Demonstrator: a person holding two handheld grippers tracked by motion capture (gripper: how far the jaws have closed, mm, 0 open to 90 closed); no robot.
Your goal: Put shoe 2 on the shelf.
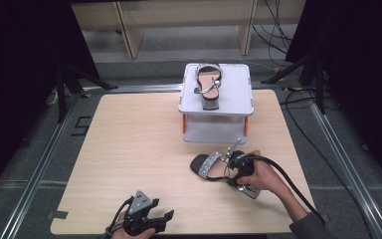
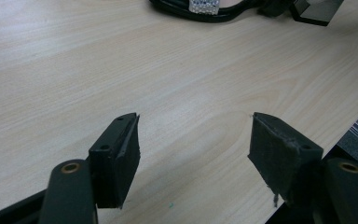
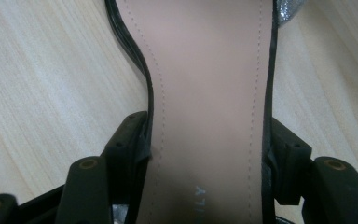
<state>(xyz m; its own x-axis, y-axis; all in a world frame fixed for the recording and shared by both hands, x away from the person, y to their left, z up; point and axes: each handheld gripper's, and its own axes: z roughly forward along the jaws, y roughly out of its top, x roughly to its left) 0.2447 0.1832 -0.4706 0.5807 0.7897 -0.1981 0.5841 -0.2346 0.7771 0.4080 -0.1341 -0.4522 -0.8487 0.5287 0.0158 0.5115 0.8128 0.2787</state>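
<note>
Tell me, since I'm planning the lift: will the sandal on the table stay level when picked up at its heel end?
Probably not: the right gripper grips the sandal near its heel, so the toe may dip. The loose strap looks floppy. The smooth insole edges might slip.

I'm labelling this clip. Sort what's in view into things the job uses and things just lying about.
In the job:
- sandal on the table, its sole sits between the right gripper jaws
- matching sandal on the white box
- table

Lying about:
- left gripper, open over bare wood
- cables on the floor
- wooden shelf frame behind
</note>
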